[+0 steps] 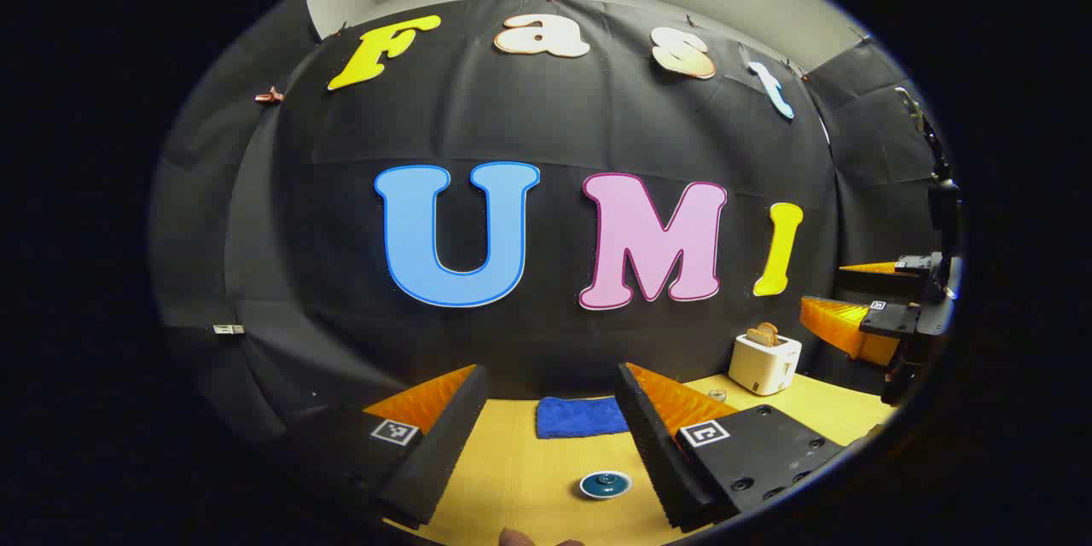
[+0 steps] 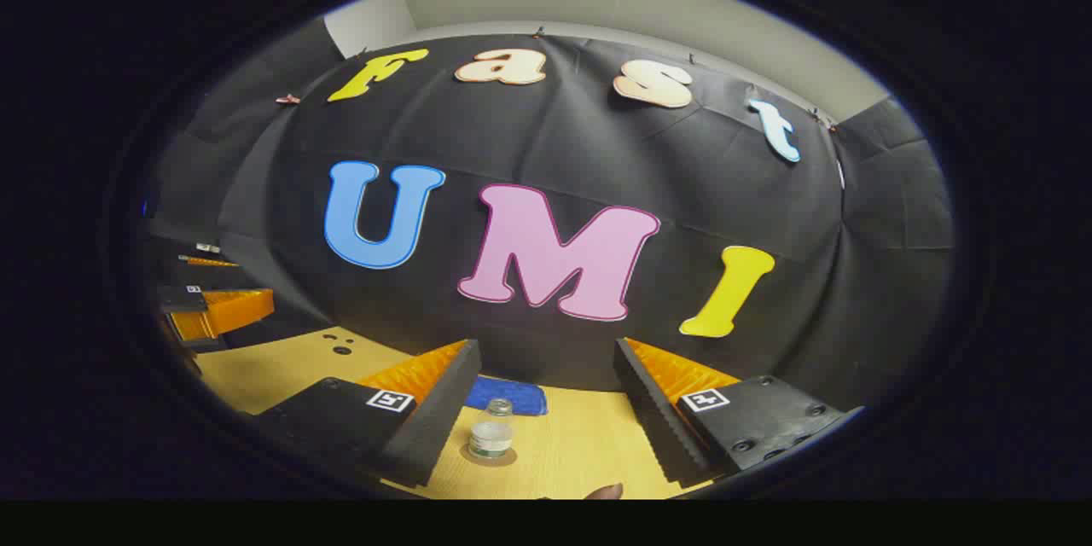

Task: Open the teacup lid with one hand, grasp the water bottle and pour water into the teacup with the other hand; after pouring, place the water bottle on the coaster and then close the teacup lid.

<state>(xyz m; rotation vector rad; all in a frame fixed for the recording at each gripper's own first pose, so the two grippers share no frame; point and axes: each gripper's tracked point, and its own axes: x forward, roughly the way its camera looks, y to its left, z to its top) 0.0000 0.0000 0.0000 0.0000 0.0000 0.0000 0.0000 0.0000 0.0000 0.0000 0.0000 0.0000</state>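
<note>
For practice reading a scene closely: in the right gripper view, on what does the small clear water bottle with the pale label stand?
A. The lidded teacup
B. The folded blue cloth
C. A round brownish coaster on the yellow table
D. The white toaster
C: the small clear water bottle stands upright on a round brownish coaster, with the folded blue cloth lying apart behind it.

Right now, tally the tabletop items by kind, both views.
Blue lidded ceramic teacup: 1
Clear plastic water bottle: 1
Blue folded cloth: 1
White toaster holding toast: 1
Total: 4
</note>
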